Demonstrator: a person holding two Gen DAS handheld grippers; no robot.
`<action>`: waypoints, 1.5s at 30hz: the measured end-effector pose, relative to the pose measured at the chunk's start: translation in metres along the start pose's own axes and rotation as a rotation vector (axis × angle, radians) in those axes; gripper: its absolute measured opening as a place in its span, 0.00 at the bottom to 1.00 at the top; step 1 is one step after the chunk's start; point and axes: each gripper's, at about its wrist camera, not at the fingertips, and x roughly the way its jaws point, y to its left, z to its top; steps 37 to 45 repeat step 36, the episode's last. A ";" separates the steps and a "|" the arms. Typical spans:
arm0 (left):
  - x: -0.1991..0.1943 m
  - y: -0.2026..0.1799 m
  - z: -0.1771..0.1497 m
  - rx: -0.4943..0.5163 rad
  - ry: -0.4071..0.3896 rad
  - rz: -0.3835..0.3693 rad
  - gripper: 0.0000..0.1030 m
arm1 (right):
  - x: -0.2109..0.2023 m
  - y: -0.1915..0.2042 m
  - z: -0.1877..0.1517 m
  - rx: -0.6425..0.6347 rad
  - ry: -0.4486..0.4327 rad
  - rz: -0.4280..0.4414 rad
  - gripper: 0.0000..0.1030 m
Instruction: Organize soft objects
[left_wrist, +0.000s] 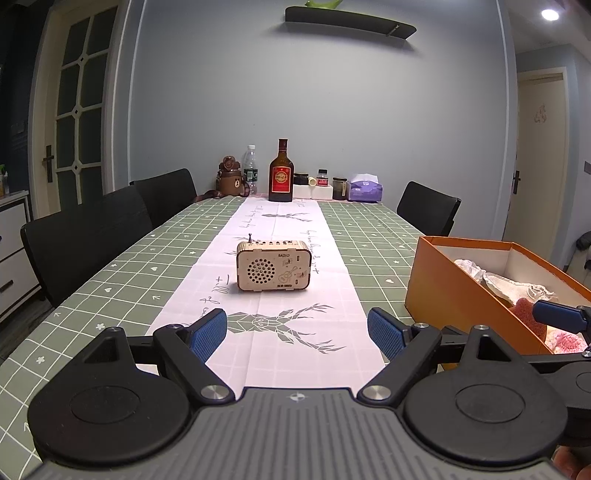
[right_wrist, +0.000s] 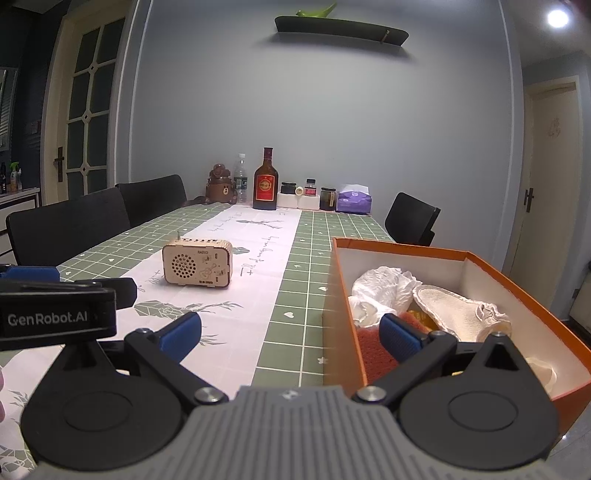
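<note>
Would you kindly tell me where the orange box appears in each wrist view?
Left wrist: the orange box sits at the right edge, beside the right fingers.
Right wrist: it fills the lower right, soft items inside.
Shared landmark: the wooden radio on the white runner.

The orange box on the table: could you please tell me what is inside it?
Inside the orange box lie crumpled white cloth, a cream soft slipper and a reddish sponge-like piece. The right tongs cover part of the contents, and anything underneath is hidden.
</note>
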 end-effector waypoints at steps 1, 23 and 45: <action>0.000 0.000 0.000 0.000 0.001 0.000 0.98 | 0.000 0.000 0.000 -0.001 0.000 0.001 0.97; -0.004 0.000 -0.001 0.016 -0.013 0.008 0.98 | 0.004 0.005 -0.002 0.018 0.022 0.028 0.97; -0.004 0.000 -0.002 0.022 -0.008 0.011 0.98 | 0.004 0.008 -0.003 0.003 0.024 0.017 0.97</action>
